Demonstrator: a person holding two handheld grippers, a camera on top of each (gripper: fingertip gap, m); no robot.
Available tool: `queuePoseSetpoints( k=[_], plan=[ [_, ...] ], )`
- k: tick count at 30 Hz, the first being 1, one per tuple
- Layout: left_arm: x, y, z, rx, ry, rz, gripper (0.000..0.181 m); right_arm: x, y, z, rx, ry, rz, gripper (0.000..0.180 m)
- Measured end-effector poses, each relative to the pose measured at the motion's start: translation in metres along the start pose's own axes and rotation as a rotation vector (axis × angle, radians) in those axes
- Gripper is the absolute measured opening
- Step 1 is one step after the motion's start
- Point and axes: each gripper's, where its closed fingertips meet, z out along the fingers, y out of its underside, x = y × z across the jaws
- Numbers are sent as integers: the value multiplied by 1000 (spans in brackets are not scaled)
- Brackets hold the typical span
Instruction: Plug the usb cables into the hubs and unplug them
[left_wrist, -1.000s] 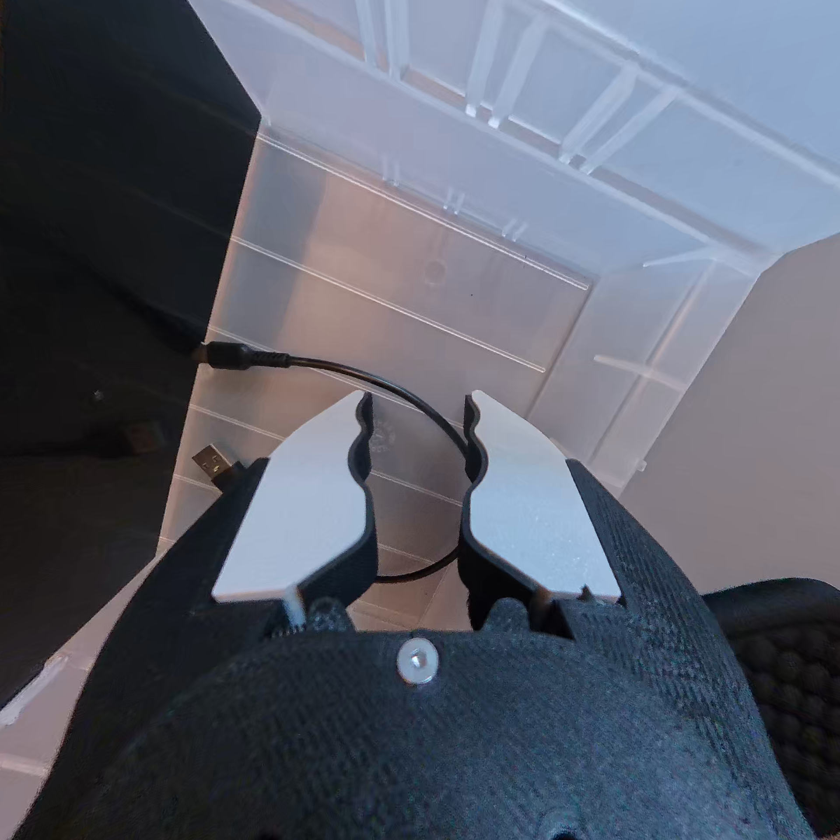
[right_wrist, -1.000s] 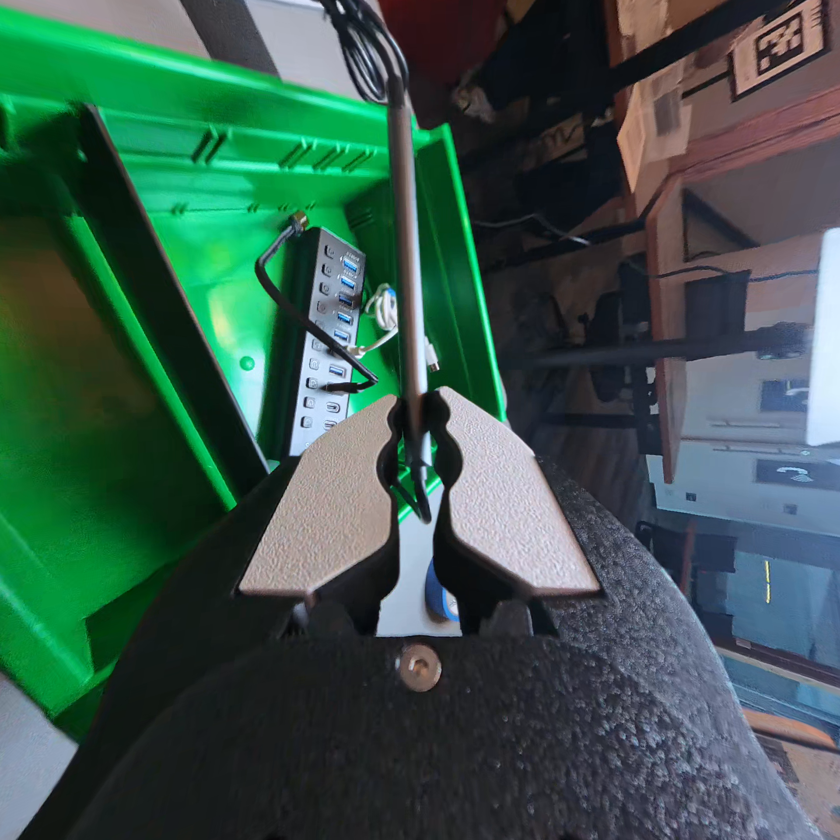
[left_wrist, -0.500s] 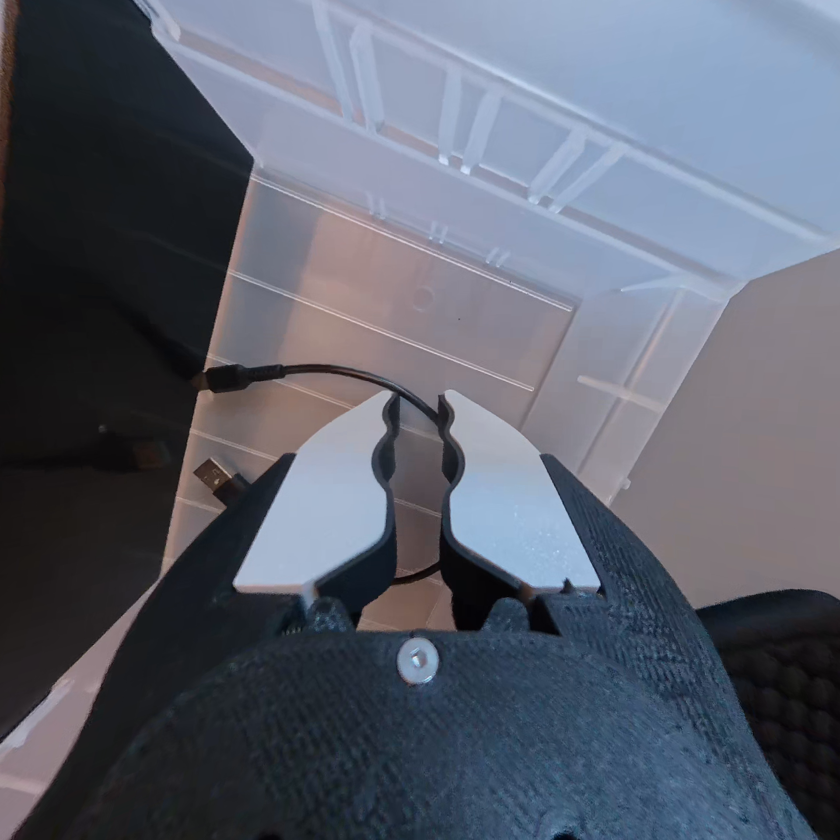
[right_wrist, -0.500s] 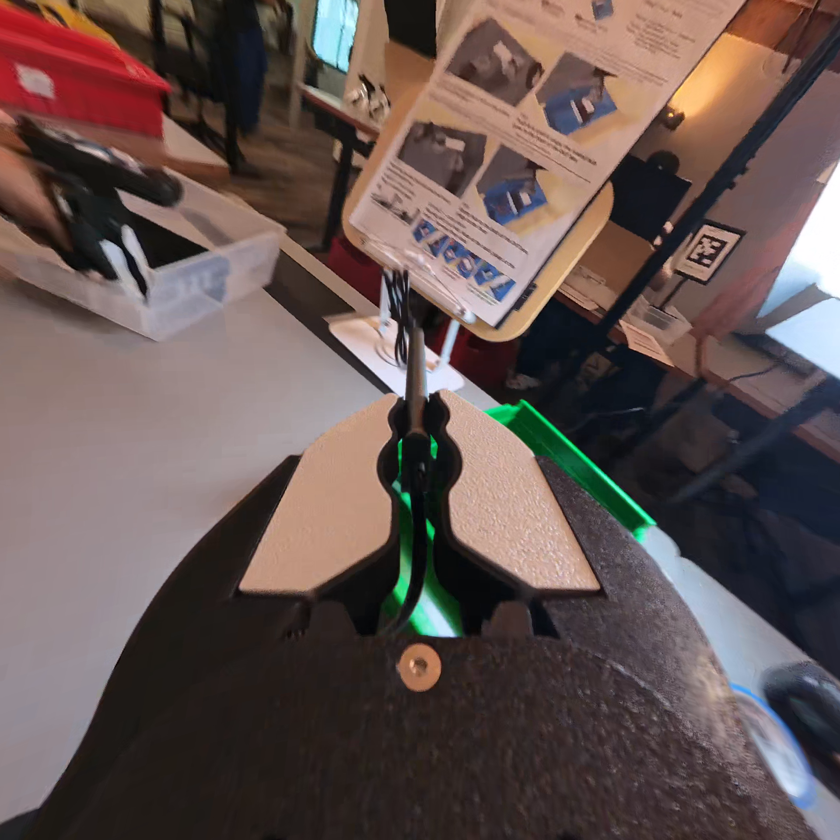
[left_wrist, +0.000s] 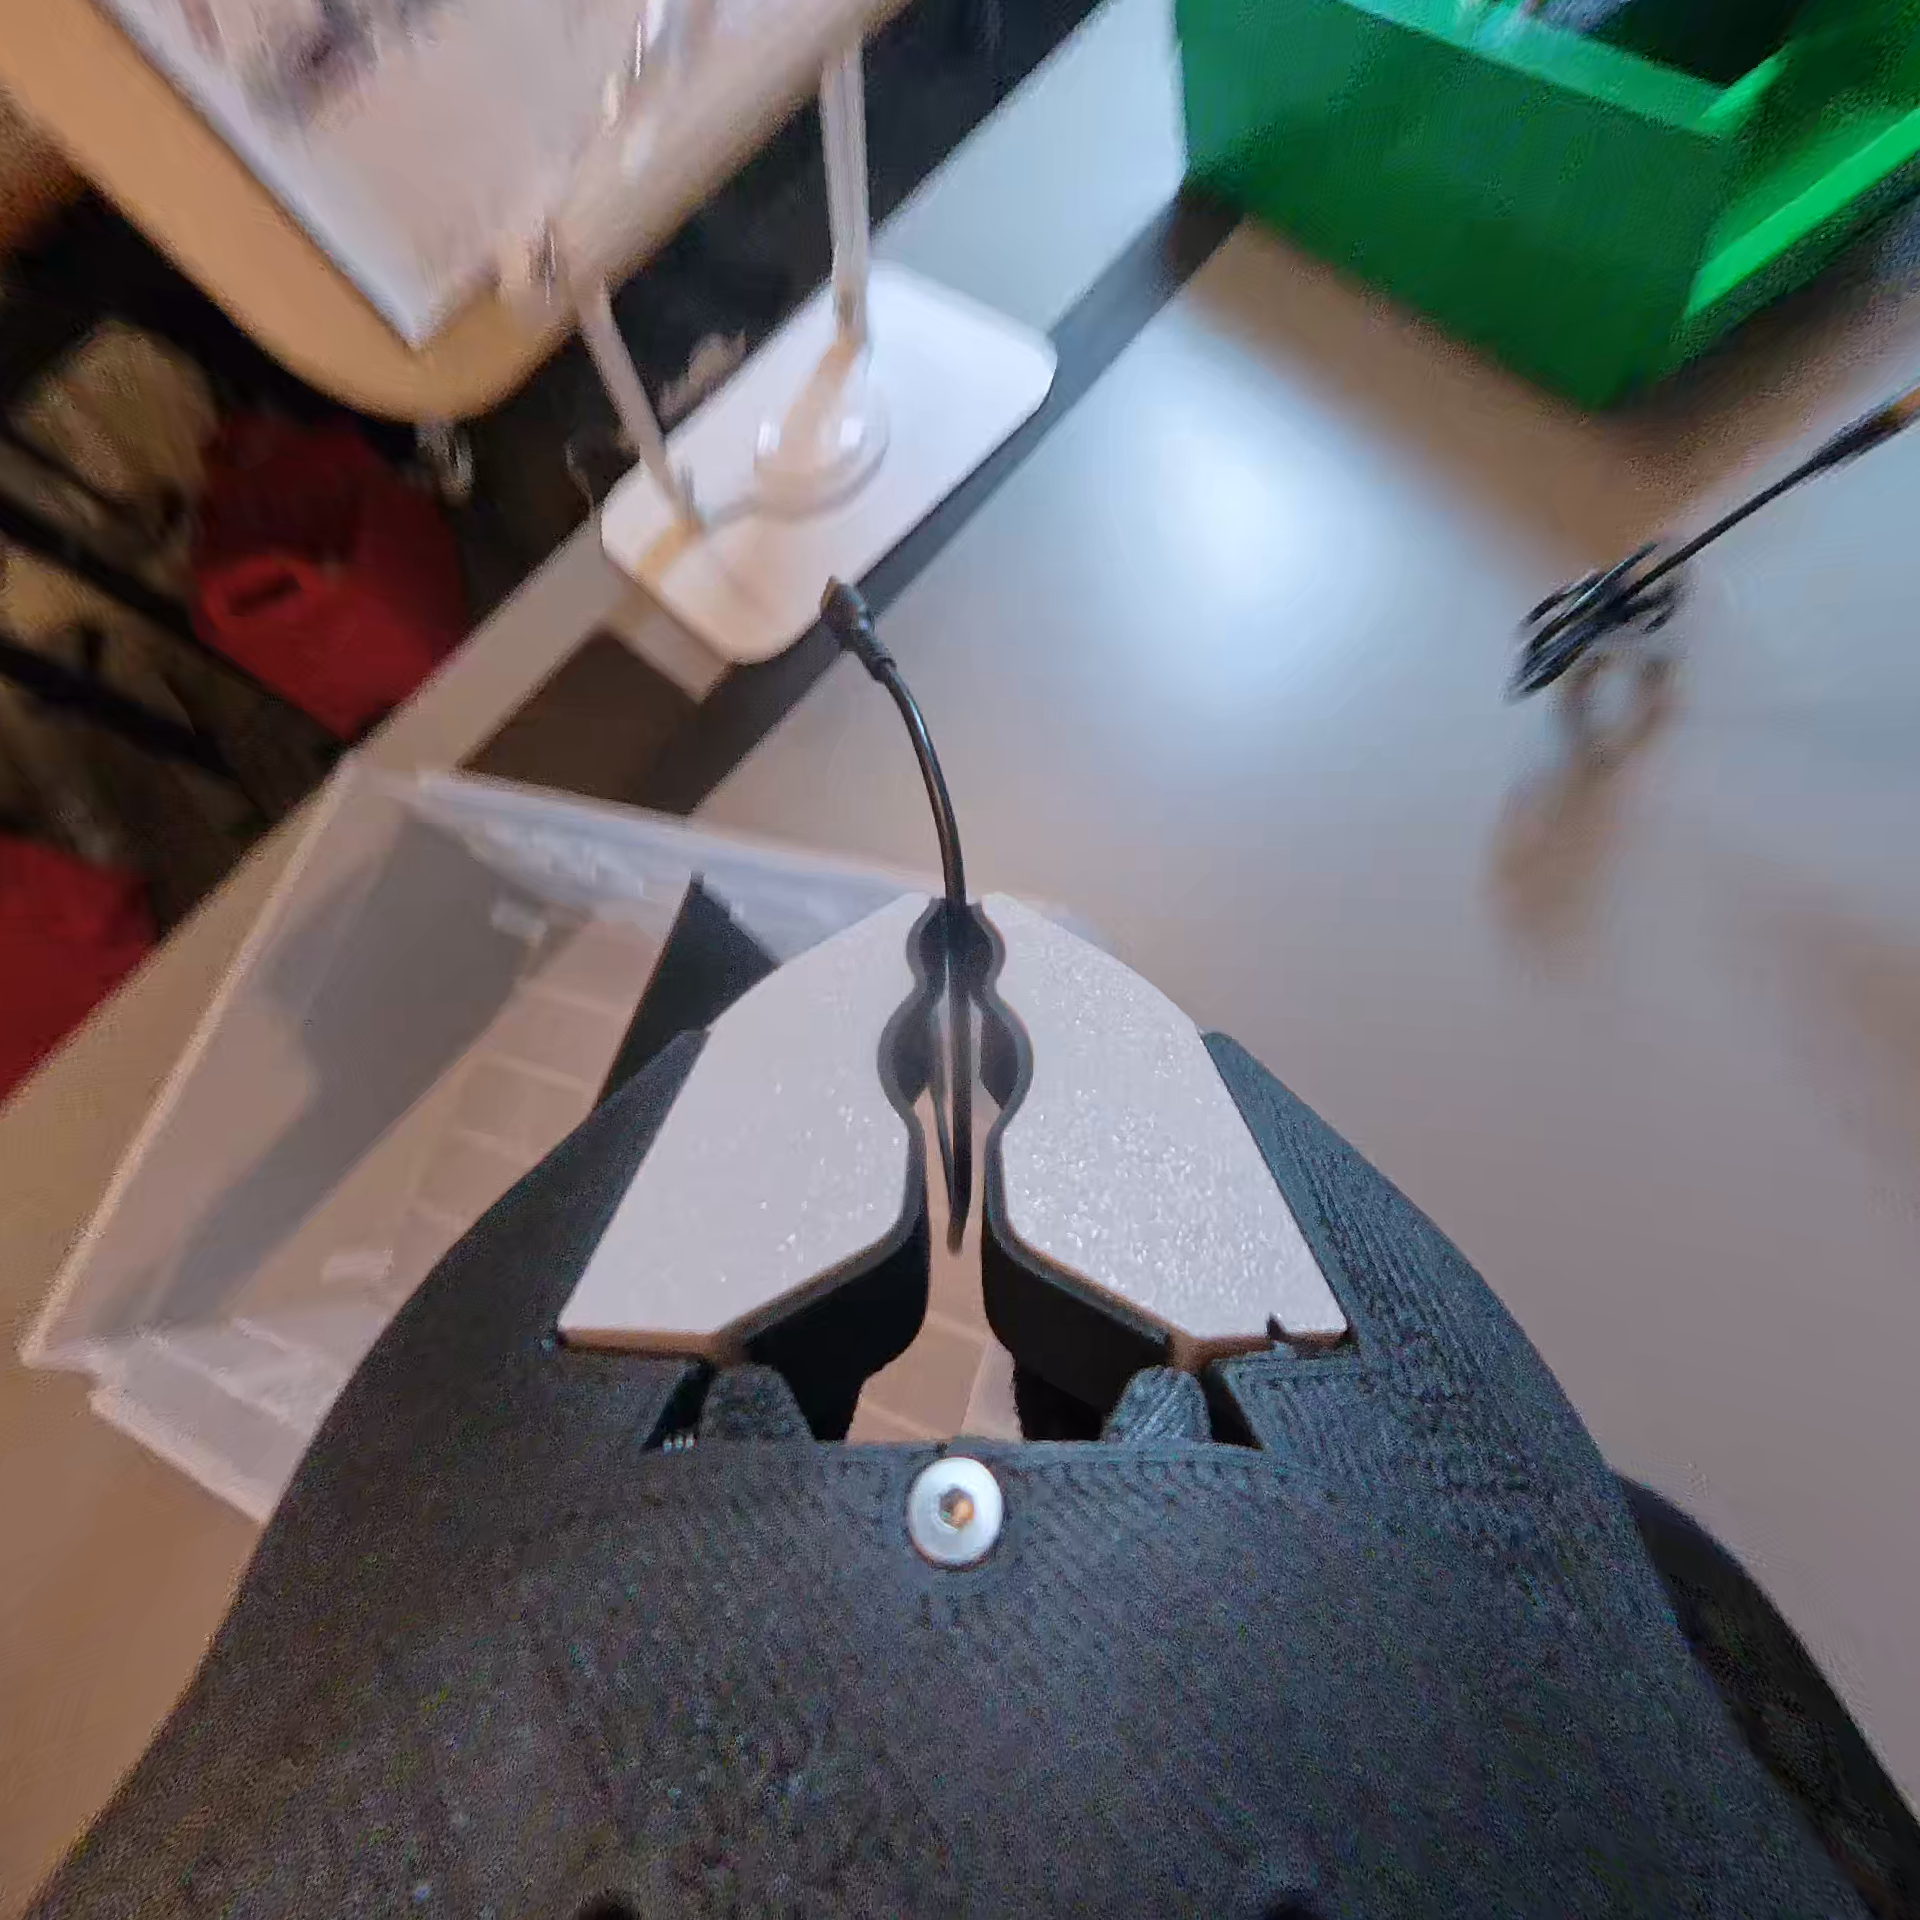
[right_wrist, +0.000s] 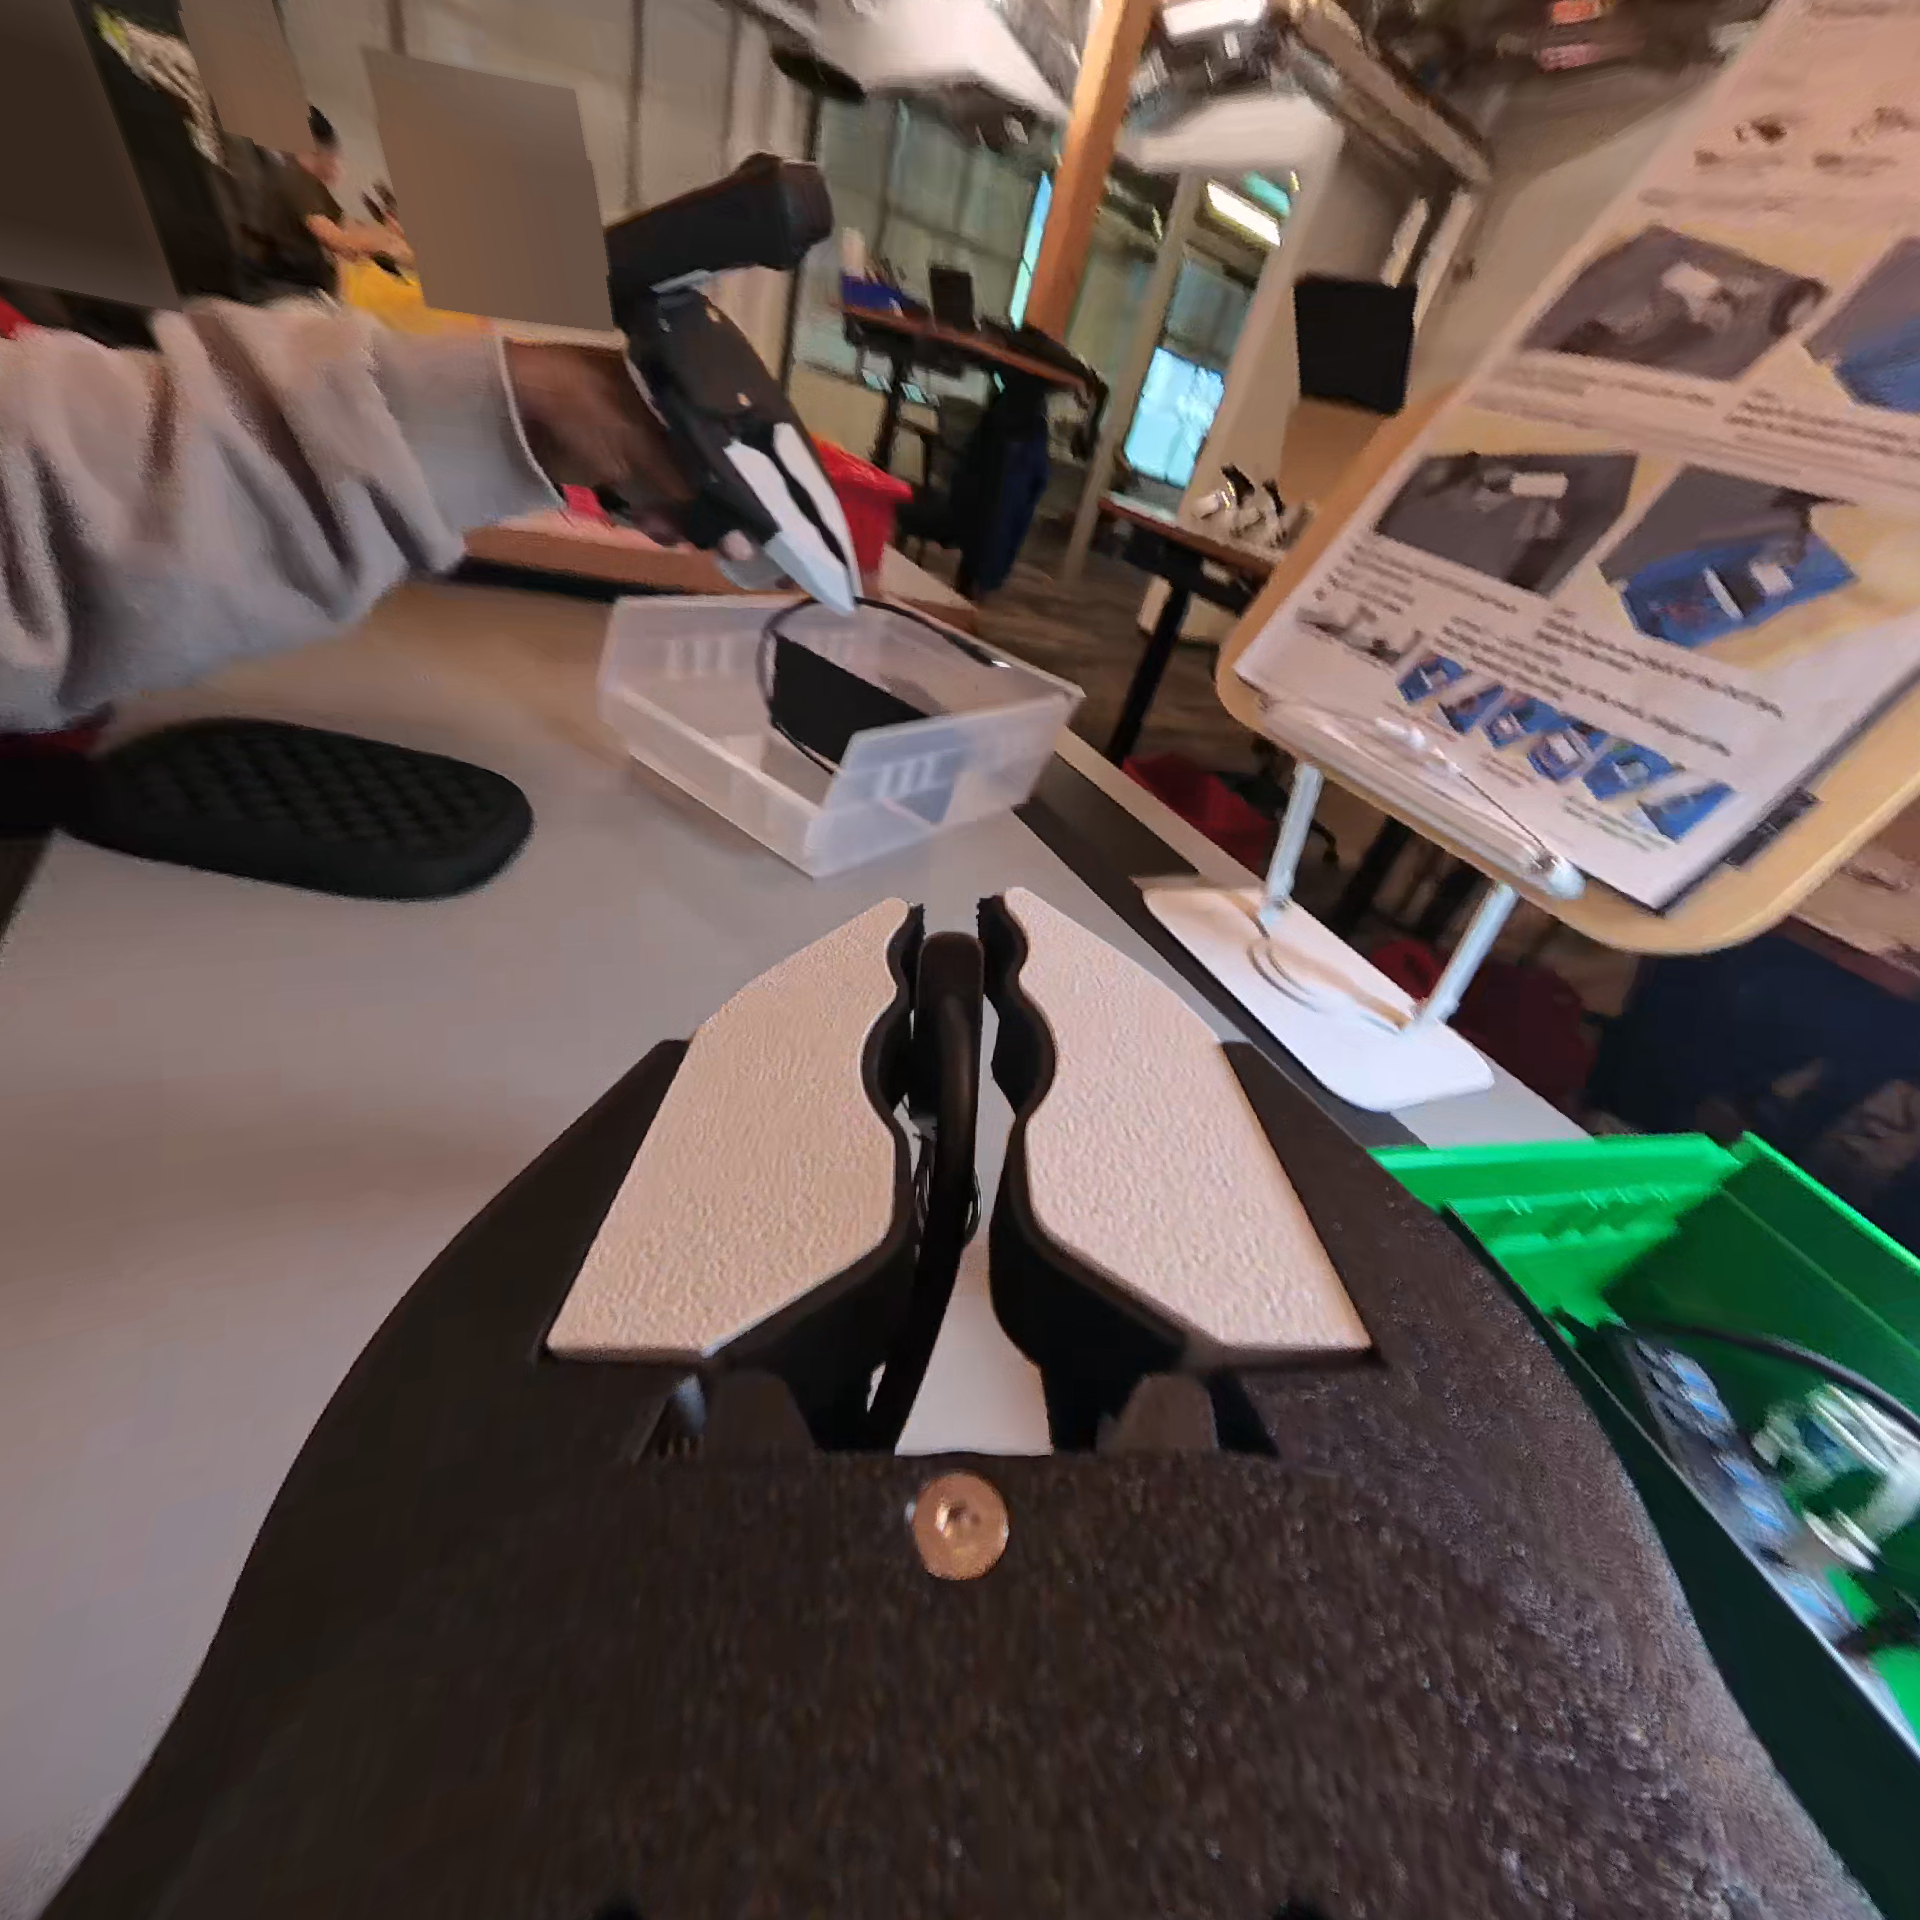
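Observation:
My left gripper is shut on a thin black USB cable. The cable curves forward to a small plug in the air above the table. The right wrist view shows that gripper over the clear bin with the cable looping down from it. My right gripper is shut on a slim dark hub, seen end-on. Its far end with a coiled cable shows blurred in the left wrist view. A multi-port hub lies in the green bin.
A clear plastic bin sits at the table's far edge. A document stand with a white base stands between the bins. A black dimpled pad lies on the grey table. The green bin is to the right. The gap from one gripper's tips to the other's is roughly 35 cm.
My left gripper closed on the black cable and lifted it out of the clear bin. My right gripper swung from over the green bin toward the table, still holding the slim hub.

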Motion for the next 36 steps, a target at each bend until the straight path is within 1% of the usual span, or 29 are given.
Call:
queuePoseSetpoints(
  k=[3,6,7,10,13,15,17,19,21,22,23,27,28,30,31,33,36],
  plan=[
    [40,-52,-27,220,74,102,4,-15,-1,12,109,-77,30,11],
    [95,-79,-39,394,271,123,4,-24,16,21,106,-133,53,11],
    [112,-83,-39,444,342,109,4,-25,23,22,84,-148,58,11],
    [150,-78,-24,513,571,-4,4,-28,44,20,14,-169,58,11],
    [173,-71,-16,600,804,-140,4,-26,50,13,-29,-166,50,11],
    [182,-57,1,554,868,-161,4,-26,58,7,-95,-183,19,11],
    [182,-37,24,455,831,-147,4,-26,61,2,-138,-192,-4,11],
    [177,-24,38,391,821,-189,4,-24,65,-3,-184,-186,-30,12],
    [169,-17,48,343,804,-262,4,-12,69,-5,-224,-111,-53,12],
    [163,-13,54,320,767,-277,4,-7,72,-7,-237,-86,-58,12],
    [158,-8,59,297,722,-272,6,-3,75,-8,-244,-72,-53,12],
    [134,2,66,232,522,-215,28,-1,81,-14,-265,-88,-37,11],
    [126,2,67,227,451,-200,33,-1,81,-15,-265,-89,-39,11],
    [106,-1,63,238,274,-127,33,-1,82,-16,-279,-85,-42,11],
    [103,-6,60,256,227,-78,31,1,84,-17,-293,-76,-44,12],
    [118,-14,60,271,248,-37,31,7,89,-19,-326,-50,-46,12],
    [168,-11,83,195,430,-52,38,15,97,-23,-370,-30,-21,13]
  ],
)
